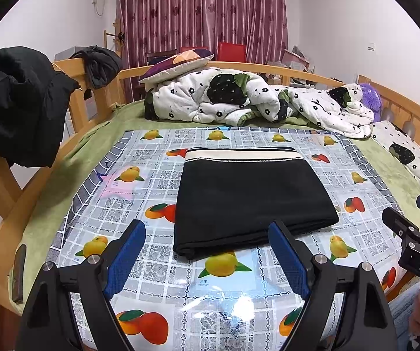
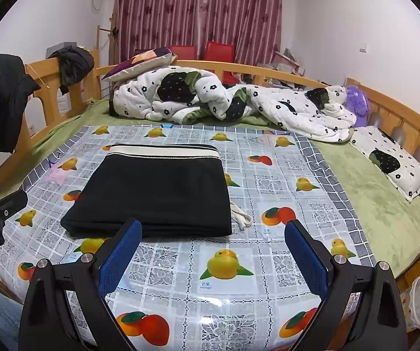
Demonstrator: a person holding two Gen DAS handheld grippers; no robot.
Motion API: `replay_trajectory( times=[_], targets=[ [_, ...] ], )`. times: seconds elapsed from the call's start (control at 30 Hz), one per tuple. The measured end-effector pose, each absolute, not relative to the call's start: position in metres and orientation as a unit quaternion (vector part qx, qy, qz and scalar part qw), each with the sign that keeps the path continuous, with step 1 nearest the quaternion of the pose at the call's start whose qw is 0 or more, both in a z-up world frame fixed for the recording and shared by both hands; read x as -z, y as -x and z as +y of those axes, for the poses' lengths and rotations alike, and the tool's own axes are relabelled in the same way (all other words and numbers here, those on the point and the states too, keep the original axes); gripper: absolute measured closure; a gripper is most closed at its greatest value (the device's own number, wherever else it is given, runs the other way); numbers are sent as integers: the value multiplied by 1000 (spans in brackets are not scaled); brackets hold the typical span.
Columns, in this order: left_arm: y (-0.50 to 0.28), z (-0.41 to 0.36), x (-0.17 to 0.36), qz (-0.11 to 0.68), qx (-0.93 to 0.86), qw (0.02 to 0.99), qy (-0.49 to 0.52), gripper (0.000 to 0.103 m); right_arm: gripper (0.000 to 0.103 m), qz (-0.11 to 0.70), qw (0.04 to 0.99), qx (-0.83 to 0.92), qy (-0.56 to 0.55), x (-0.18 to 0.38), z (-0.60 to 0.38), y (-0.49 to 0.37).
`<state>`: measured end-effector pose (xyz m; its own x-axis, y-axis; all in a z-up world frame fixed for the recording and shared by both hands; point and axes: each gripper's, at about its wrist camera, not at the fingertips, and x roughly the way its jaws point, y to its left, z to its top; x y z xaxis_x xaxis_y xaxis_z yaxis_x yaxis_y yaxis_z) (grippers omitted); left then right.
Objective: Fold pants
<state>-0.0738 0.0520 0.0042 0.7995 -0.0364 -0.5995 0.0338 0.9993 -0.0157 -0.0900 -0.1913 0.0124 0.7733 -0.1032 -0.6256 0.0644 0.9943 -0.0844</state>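
Pants (image 1: 254, 199) lie folded into a compact black rectangle on the fruit-print plastic cloth (image 1: 227, 286) that covers the near part of the bed. The cream waistband (image 1: 243, 154) faces the far edge of the cloth and the thick folded edge faces the near edge. The stack sits roughly mid-cloth, well clear of every edge and well apart from the quilt (image 1: 224, 99) heaped along the far side of the bed.

A pale drawstring (image 2: 240, 216) pokes out at the near right corner of the stack, seen only in the right wrist view.

Left gripper (image 1: 207, 239) hovers just short of the near folded edge, fingers spread wide, nothing between them. Its right blue pad overlaps the pants' near edge in view; cannot tell if it touches. Right gripper (image 2: 213, 238) is in the same pose at the near edge, fingers spread, empty, apart from the fabric.

Judged step: folding looks finished or nearly so. The layers are stacked square, no loose leg is showing, and both tools are off the cloth.

Next move, as a judgement: if anything remains, it is tidying. That would mean pinching the stray drawstring with the right gripper and tucking it under the near right corner, or pressing the stack flat. Either needs a light touch so the layers do not skew on the slick plastic.
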Motion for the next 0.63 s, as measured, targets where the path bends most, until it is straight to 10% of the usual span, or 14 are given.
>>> replay_trajectory(
  times=[0.63],
  targets=[
    [74,52,-5,314,21,949,-1,17,6,333,941,46,35,-12,-192,90]
  ],
)
